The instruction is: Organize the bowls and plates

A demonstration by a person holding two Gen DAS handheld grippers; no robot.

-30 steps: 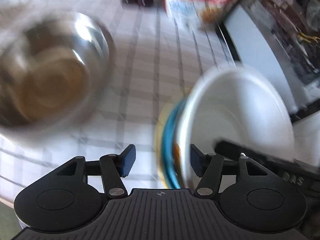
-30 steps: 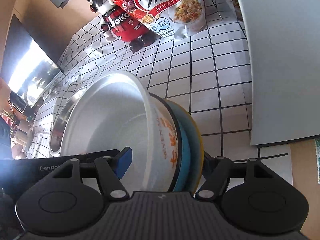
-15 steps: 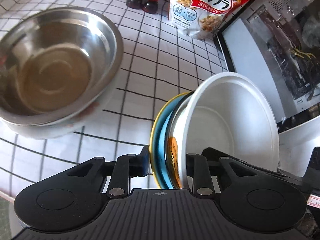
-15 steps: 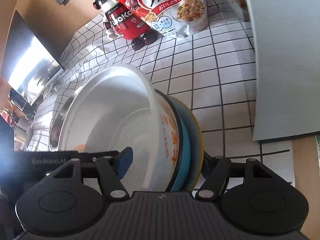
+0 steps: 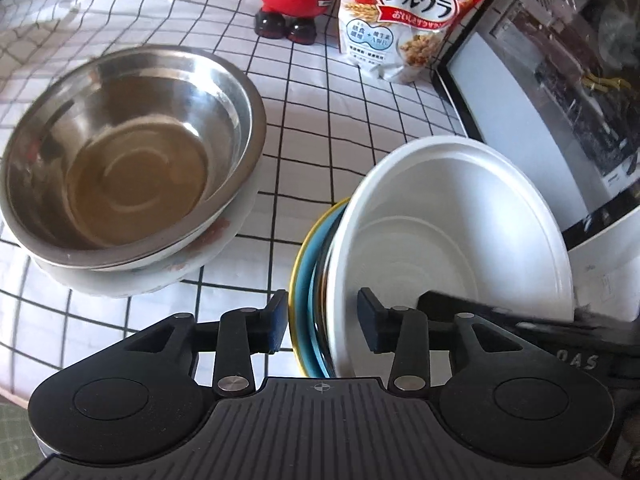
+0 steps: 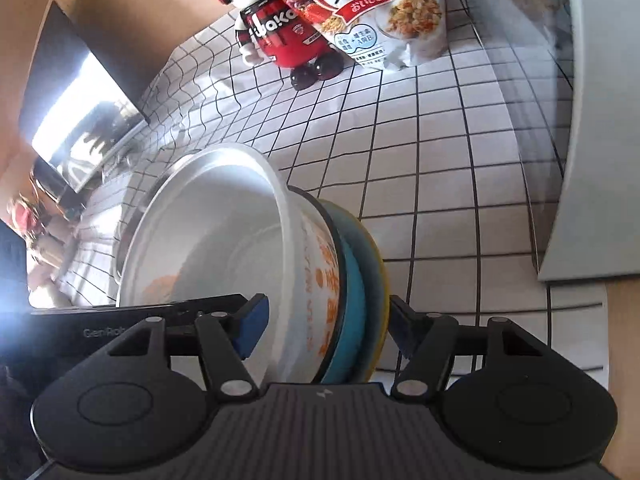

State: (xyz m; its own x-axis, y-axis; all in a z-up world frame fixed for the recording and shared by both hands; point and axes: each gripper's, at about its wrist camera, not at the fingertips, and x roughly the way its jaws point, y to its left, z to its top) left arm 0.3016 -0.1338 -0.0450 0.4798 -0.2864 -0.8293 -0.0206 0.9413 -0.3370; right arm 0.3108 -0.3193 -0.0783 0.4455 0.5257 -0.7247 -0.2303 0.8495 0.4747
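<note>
Your stack stands on edge over the checked cloth (image 5: 360, 184): a white bowl (image 5: 452, 232) with orange print on its outer wall, nested against a blue plate (image 6: 354, 308) and a yellow-rimmed one (image 6: 380, 280) behind it.

Your right gripper (image 6: 326, 330) pinches that stack, one pad inside the white bowl, the other against the yellow rim; its jaws have just eased slightly closer. Your left gripper (image 5: 323, 322) straddles the same stack from the other side, and its jaws have just been opening. The inner pad stands clear of the bowl's wall; the outer one sits just beside the yellow rim (whether it touches, I cannot tell).

Measured from the white bowl: in the left wrist view a steel bowl (image 5: 132, 156), resting in a white dish (image 5: 192, 264), stands well apart across a bare strip of cloth. A dark-fronted appliance (image 5: 540, 92) crowds the bowl's opposite edge, close by. Beyond the bowl, well apart, a cereal bag (image 6: 380, 12) leans beside a red figurine (image 6: 280, 36), with open squares of cloth between.
</note>
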